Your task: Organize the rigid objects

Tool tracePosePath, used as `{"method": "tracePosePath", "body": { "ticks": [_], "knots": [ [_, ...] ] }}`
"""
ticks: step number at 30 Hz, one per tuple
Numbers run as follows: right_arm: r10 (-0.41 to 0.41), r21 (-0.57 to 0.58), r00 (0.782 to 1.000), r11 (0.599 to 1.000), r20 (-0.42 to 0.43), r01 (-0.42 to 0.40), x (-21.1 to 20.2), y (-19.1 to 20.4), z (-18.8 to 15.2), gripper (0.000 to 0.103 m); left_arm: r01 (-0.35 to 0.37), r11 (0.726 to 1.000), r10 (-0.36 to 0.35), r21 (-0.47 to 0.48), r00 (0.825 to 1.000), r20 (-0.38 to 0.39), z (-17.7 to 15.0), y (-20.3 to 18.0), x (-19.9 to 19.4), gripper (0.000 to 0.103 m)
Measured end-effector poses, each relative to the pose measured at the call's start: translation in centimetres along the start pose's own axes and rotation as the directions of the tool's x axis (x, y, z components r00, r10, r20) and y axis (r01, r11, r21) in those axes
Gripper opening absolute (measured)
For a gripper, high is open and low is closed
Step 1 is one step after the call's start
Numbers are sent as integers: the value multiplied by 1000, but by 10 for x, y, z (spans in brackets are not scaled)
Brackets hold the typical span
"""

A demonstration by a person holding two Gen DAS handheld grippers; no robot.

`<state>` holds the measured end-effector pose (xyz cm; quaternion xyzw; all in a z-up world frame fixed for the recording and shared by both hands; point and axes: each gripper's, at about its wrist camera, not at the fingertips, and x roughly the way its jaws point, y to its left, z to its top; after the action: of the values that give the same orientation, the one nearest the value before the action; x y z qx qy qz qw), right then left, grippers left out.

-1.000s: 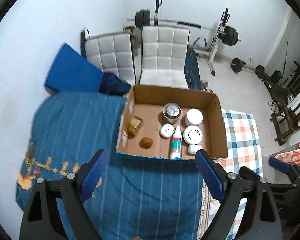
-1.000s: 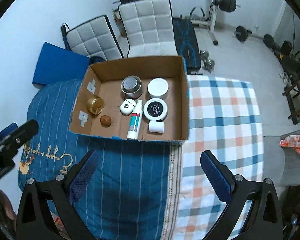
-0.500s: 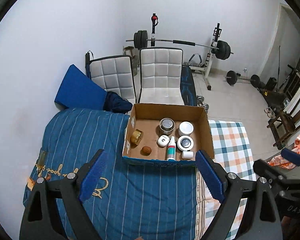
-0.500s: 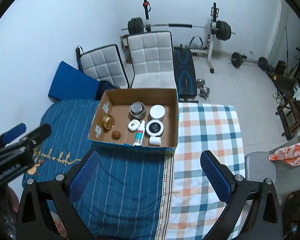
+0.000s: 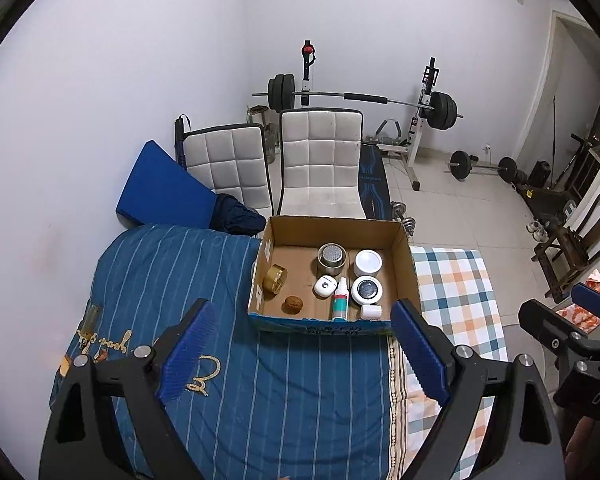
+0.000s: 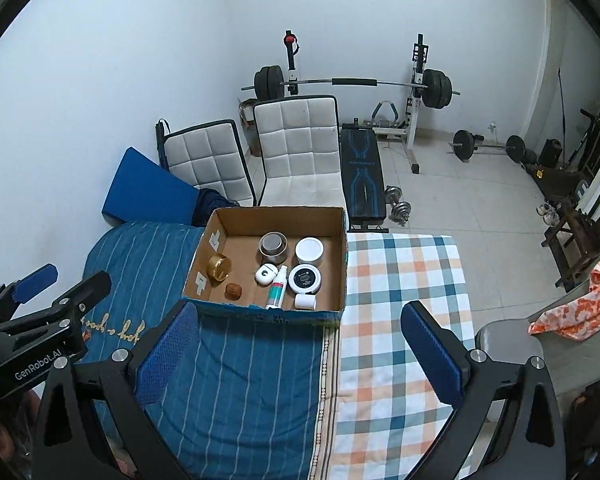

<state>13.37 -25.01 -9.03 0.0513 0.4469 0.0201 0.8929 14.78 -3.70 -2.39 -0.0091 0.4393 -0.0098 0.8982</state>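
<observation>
Right wrist view: both grippers' fingers (image 6: 432,352) spread, empty; spray bottle (image 6: 277,287) in cardboard box (image 6: 278,310) looks light, slick — pinch mid-body.

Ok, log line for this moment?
left gripper: open, empty | right gripper: open, empty | cardboard box: on bed, items inside | nothing held

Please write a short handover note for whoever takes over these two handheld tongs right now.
Left tongs: open, empty, above the bed.
Right tongs: open, empty, alongside.
Cardboard box sits on the blue striped blanket and holds the steel tin, white jar, gold tin, spray bottle and other small items.
Done: all visible items are boxed.
Left: apparently nothing, none lie loose on the bed.
</observation>
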Motion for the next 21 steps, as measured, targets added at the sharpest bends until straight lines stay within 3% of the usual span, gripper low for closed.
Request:
{"method": "tracePosePath", "body": {
  "ticks": [21],
  "knots": [
    [-42, 6, 999, 999, 31, 42, -8, 0, -4, 103, -10, 1000, 11, -11, 1000, 23, -3, 2, -9, 90]
  ]
}}
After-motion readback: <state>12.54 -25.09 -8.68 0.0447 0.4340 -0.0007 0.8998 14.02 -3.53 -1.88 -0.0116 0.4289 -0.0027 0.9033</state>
